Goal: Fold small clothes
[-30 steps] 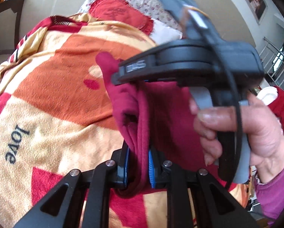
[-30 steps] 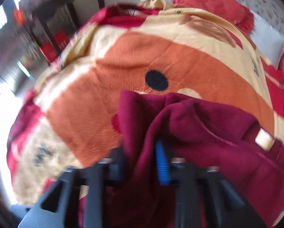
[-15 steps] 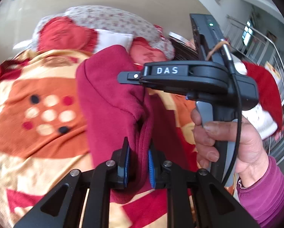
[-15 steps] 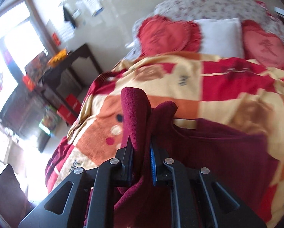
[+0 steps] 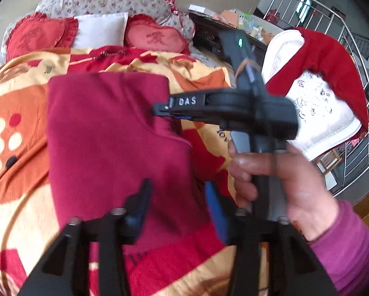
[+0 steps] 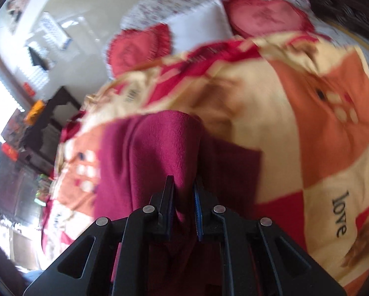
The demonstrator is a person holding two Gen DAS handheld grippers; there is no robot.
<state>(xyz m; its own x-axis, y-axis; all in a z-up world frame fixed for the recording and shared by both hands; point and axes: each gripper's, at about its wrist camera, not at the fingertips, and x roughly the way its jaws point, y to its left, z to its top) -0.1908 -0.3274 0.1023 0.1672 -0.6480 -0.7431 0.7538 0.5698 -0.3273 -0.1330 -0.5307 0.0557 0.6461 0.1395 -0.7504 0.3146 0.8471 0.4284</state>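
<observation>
A dark red garment [image 5: 105, 133] lies folded on the orange, cream and red blanket [image 5: 16, 93]. My left gripper [image 5: 177, 197] is open above the garment's near edge, its jaws spread apart with the cloth lying flat between and below them. My right gripper [image 5: 169, 112] reaches in from the right, held by a hand, and pinches the garment's right edge. In the right wrist view the right gripper [image 6: 183, 197] is shut on a raised fold of the dark red garment [image 6: 159, 148].
Two red heart cushions [image 5: 152, 37] and a white pillow [image 5: 99, 30] lie at the bed's head. A white chair with a red cloth [image 5: 325, 56] stands right of the bed. A dark cabinet [image 6: 43, 133] stands left of the bed.
My left gripper has opened and let go of the garment, which now lies flat on the blanket. My right gripper stays shut on its edge and has swung to the right.
</observation>
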